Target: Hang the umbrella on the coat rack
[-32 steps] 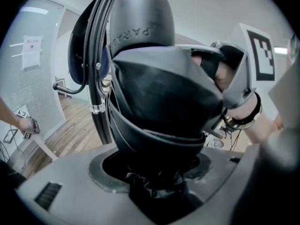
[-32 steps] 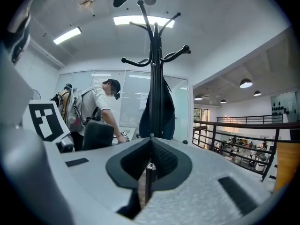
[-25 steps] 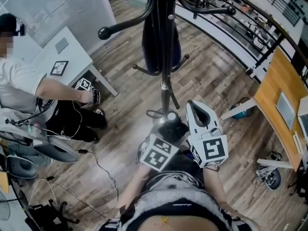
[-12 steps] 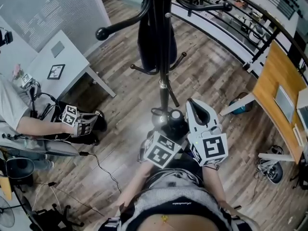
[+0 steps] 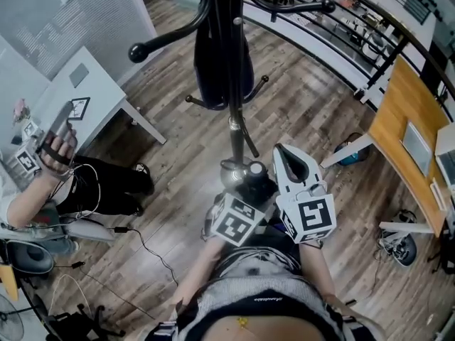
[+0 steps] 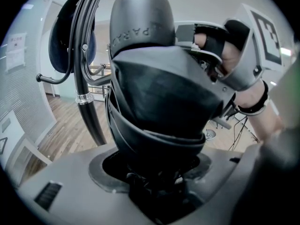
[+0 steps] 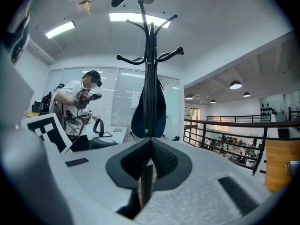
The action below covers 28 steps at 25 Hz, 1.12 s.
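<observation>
- Not much has changed. Our two claws sit just where they were a moment ago. Only the other person (image 5: pixel 32 183) at the left has lifted a hand.
- So we think the hanging has not started yet.
- Our left claw (image 6: pixel 154 165) is pinching the black umbrella (image 5: pixel 251 181). Its jaws stand wide round the fat folded bundle.
- The umbrella is down low, near the foot of the coat rack (image 5: pixel 234 123) and close to our belly.
- Our right claw (image 7: pixel 150 146) is pressed together with nothing in it. It sits just beside the umbrella and points at the rack.
- The hooks are all higher up the pole, so we guess the umbrella must go up a good way.
- A dark thing (image 5: pixel 220 62) hangs on the rack already. We cannot tell if it is a bag or a coat. It fills one side, so we should pick a bare hook.
- Around us are a white worktop (image 5: pixel 99 94) on the left, a cable (image 5: pixel 151 253) on the wooden floor, a railing (image 5: pixel 355 38) behind the rack and a brown worktop (image 5: pixel 402 130) on the right. None of them stand between us and the rack.
</observation>
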Each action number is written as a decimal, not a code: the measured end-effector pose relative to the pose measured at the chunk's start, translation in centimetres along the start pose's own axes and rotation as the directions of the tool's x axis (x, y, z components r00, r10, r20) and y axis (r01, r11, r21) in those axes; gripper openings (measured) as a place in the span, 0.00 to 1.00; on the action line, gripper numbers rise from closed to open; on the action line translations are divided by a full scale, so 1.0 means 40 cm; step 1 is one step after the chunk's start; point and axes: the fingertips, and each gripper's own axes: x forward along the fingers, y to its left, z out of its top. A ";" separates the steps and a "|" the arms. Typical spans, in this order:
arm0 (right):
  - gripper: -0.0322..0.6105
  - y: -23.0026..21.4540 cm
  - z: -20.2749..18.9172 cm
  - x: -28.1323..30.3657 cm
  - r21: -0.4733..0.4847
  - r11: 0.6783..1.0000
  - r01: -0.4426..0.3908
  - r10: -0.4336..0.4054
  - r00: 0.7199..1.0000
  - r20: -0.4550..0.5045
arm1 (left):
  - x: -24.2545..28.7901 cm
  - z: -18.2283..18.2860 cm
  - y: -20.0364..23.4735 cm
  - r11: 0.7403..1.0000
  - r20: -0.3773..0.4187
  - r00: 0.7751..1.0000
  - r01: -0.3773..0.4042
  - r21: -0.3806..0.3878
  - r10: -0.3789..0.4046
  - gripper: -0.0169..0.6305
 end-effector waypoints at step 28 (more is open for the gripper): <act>0.06 -0.114 -0.013 -0.022 -0.001 0.999 -0.042 0.042 0.999 0.028 | 0.145 0.013 -0.032 0.998 -0.042 0.999 -0.033 -0.050 0.031 0.44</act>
